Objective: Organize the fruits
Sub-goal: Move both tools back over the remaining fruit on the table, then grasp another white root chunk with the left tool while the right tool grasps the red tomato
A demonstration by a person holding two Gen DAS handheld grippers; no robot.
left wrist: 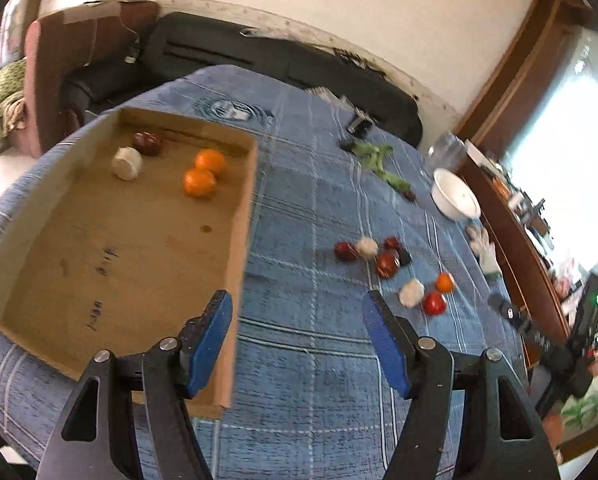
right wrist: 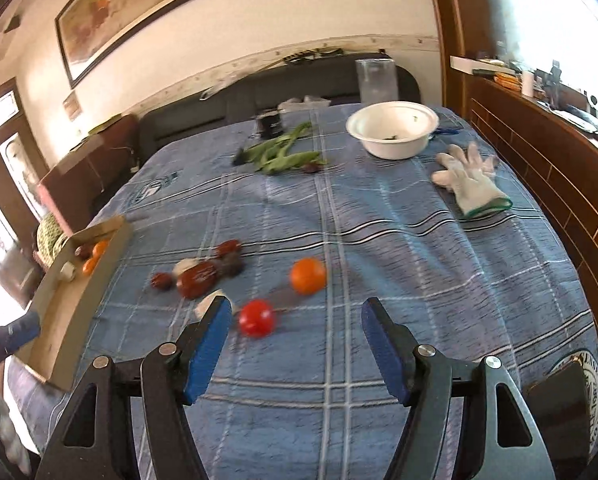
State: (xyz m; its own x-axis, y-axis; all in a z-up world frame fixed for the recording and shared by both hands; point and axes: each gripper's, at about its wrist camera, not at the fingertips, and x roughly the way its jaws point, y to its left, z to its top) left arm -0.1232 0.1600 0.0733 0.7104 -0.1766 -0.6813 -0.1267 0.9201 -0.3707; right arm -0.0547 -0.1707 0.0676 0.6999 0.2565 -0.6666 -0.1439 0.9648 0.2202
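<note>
Fruits sit in two groups on the blue checked tablecloth (right wrist: 379,248). Cardboard tray (left wrist: 99,240): two oranges (left wrist: 203,174), one dark red fruit (left wrist: 147,143) and one white round item (left wrist: 127,163) lie inside. Loose cluster right of tray: red tomato (right wrist: 256,317), orange (right wrist: 307,275), dark red fruits (right wrist: 198,278). Left gripper (left wrist: 297,340): jaws apart, empty, above the tray's corner. Right gripper (right wrist: 296,340): jaws apart, empty, near the tomato

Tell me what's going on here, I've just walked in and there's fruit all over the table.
A person with a two-finger gripper in each hand is sorting fruit into a cardboard box. Two oranges, a white round piece and a dark red fruit already lie inside. A loose orange, a red tomato and others lie on the blue cloth. The left gripper and right gripper are both open and empty.
</note>
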